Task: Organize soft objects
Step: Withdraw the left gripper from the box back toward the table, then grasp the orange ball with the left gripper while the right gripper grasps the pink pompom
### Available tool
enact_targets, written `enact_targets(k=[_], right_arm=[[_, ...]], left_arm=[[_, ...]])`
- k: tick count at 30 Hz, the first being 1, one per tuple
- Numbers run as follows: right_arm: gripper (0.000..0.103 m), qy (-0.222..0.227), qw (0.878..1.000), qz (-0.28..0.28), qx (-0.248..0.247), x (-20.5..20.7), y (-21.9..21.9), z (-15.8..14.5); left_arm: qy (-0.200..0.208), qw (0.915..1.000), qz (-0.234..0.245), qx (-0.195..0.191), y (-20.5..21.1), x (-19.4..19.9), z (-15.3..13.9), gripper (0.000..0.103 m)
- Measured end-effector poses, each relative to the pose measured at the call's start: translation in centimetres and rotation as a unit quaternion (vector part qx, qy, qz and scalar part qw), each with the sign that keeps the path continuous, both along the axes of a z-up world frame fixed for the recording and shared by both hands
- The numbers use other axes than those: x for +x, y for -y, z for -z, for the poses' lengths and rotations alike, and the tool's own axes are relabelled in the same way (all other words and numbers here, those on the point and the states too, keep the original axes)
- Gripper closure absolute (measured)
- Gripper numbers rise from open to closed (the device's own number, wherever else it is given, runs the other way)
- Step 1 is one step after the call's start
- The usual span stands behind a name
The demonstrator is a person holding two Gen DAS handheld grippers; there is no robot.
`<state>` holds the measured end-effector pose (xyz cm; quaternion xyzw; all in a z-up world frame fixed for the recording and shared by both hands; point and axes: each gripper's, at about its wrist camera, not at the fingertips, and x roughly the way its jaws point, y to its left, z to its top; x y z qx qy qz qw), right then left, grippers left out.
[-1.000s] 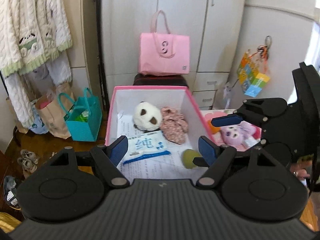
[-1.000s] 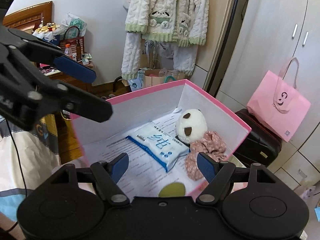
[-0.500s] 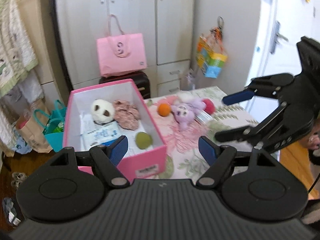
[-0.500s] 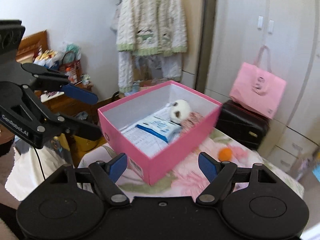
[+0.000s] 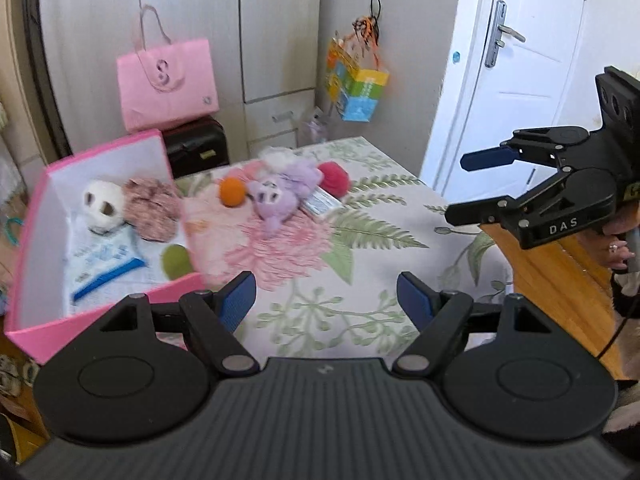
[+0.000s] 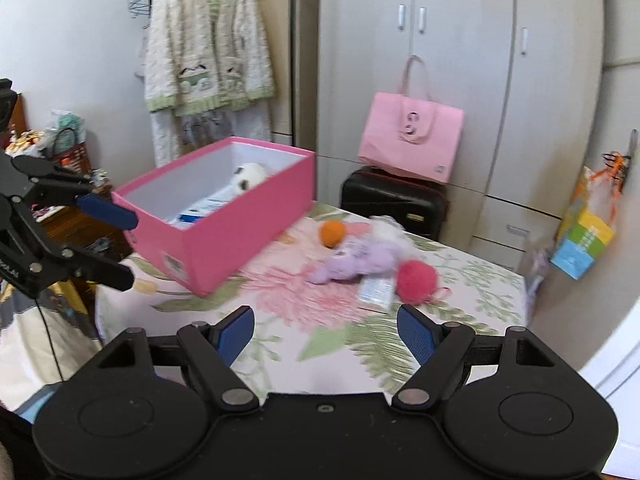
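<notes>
The pink box [image 5: 100,322] stands at the table's left end. In it lie a panda plush [image 5: 103,204], a floral cloth toy [image 5: 152,212], a tissue pack [image 5: 104,260] and a green ball [image 5: 176,262]. Right of the box, an orange ball [image 6: 331,233], a purple plush [image 6: 360,260], a red pompom [image 6: 416,280] and a small packet [image 6: 376,290] lie clustered on the floral tablecloth [image 5: 360,272]. My left gripper [image 5: 326,300] hovers open and empty over the cloth near the box's front corner. My right gripper [image 6: 326,334] is open and empty too, short of the pompom.
Behind the table a pink paper bag [image 6: 412,140] sits on a black suitcase [image 6: 392,200] against grey cupboards. A colourful bag [image 5: 358,88] hangs on the wall. A white door [image 5: 508,60] is at the right and a knitted cardigan [image 6: 208,48] hangs at the left.
Both grippers have drawn back from over the box and swung right. The box now lies to the left and the loose toys on the cloth are ahead. Both stay open and empty.
</notes>
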<state>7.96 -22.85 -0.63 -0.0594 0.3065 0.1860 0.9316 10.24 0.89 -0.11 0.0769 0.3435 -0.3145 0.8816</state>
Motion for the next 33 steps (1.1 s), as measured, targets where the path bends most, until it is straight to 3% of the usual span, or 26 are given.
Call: enact_targets(k=[9,14,21,26,33], right_arm=[[0.021,0.016,1.0,0.015,-0.007,3.6,3.5,3.4],[0.021,0.053,0.998,0.027,0.001,6.2,4.6,5.8],[0.023,0.052,0.998,0.034,0.009,11.2,4.3,8.5],[0.031,0.041,0.998,0.032,0.039,14.3,4.8,9.6],[0.035,0.024,0.998,0.018,0.05,17.6,5.0,11.0]], left_arm=[[-0.033,0.9991,-0.022,-0.012,3.2,3.8,2.9,0.026],[0.004,0.9971,-0.072,-0.026,4.3,6.2,3.5,0.026],[0.058,0.9881,-0.139,-0.029,6.3,10.5,5.1,0.026],[0.043,0.9815,-0.181,-0.046,7.6,14.8,6.2,0.033],[0.019,0.9708,-0.237,-0.027,8.8,20.3,8.7,0.04]])
